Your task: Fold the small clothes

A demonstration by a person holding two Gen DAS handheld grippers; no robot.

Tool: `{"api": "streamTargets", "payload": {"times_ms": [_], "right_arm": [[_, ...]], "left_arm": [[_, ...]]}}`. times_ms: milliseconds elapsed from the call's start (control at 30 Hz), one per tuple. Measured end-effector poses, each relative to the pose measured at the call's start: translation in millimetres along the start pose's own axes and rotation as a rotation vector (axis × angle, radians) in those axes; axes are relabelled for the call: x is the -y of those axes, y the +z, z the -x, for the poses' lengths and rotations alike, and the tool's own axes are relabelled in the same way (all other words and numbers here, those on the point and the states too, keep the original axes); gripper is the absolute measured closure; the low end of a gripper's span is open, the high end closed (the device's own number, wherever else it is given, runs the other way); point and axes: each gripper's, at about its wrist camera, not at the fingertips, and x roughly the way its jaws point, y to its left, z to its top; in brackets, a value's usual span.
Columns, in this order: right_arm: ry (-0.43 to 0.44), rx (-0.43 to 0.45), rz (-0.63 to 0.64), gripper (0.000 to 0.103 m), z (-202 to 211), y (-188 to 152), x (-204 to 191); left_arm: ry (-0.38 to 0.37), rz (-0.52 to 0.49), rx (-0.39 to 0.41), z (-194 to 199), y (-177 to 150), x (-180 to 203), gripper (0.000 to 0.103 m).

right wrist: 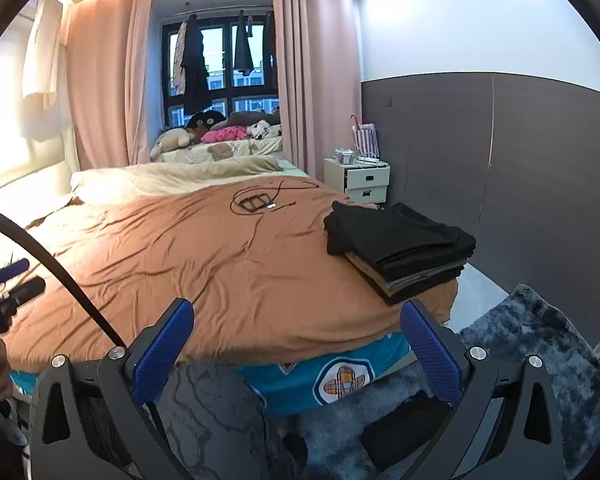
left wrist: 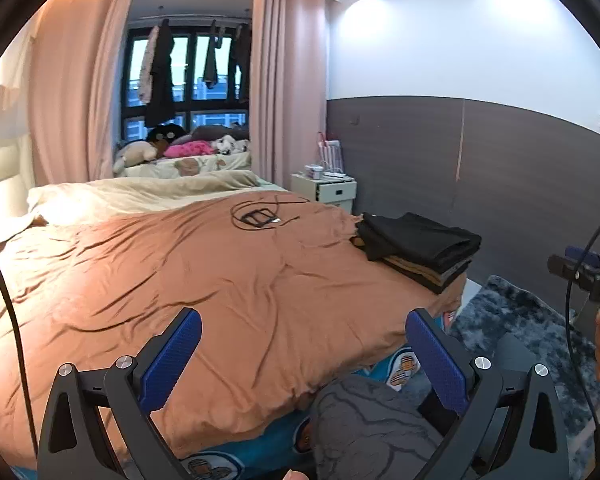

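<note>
Left wrist view: left gripper [left wrist: 303, 344] spread wide, blue pads [left wrist: 171, 360] holding nothing, hovering over near edge of orange bedspread [left wrist: 204, 280]. Stack of folded clothes [left wrist: 417, 250] at 2 o'clock, resting on bedspread corner, black garment on top. Black cable loop [left wrist: 260, 216] at 12 o'clock, well apart from stack. Patterned grey knee [left wrist: 363, 428] at 6 o'clock. Right gripper [left wrist: 591, 280] at 3 o'clock, partly cut off.

Right wrist view: right gripper [right wrist: 296, 334] also wide apart, nothing between pads. Stack of folded clothes [right wrist: 403, 248] at 1 o'clock near bed edge. White nightstand [right wrist: 363, 180] beyond. Shaggy blue-grey rug [right wrist: 539, 352] at 4 o'clock. Left gripper [right wrist: 8, 284] at 9 o'clock.
</note>
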Motion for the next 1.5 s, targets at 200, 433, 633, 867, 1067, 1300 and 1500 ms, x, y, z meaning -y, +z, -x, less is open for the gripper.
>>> {"api": "streamTargets", "payload": {"times_ms": [200,433,633,867,1067,1300,1500], "right_arm": [[-0.006,-0.006,0.019,0.0,6,-11,-9],[-0.004,0.015,0.006,0.0,11,-28,-22],[0.013,0.009,-0.005,0.0,4,-39,-29],[0.02,0.014,-0.014,0.0,3,-45,-28],[0.026,0.019,-0.018,0.0,5,-49,-31],[0.037,0.028,-0.017,0.0,7,-52,-37],[0.04,0.02,-0.01,0.0,7,-54,-39]], "left_arm": [[0.04,0.006,-0.002,8,-20,-6,0.0],[0.048,0.04,0.003,10,-47,-11,0.0],[0.073,0.052,0.018,15,-50,-11,0.0],[0.099,0.061,0.027,23,-48,-13,0.0],[0.111,0.068,0.031,29,-50,-14,0.0],[0.114,0.071,0.039,38,-51,-14,0.0],[0.106,0.083,0.038,42,-51,-15,0.0]]}}
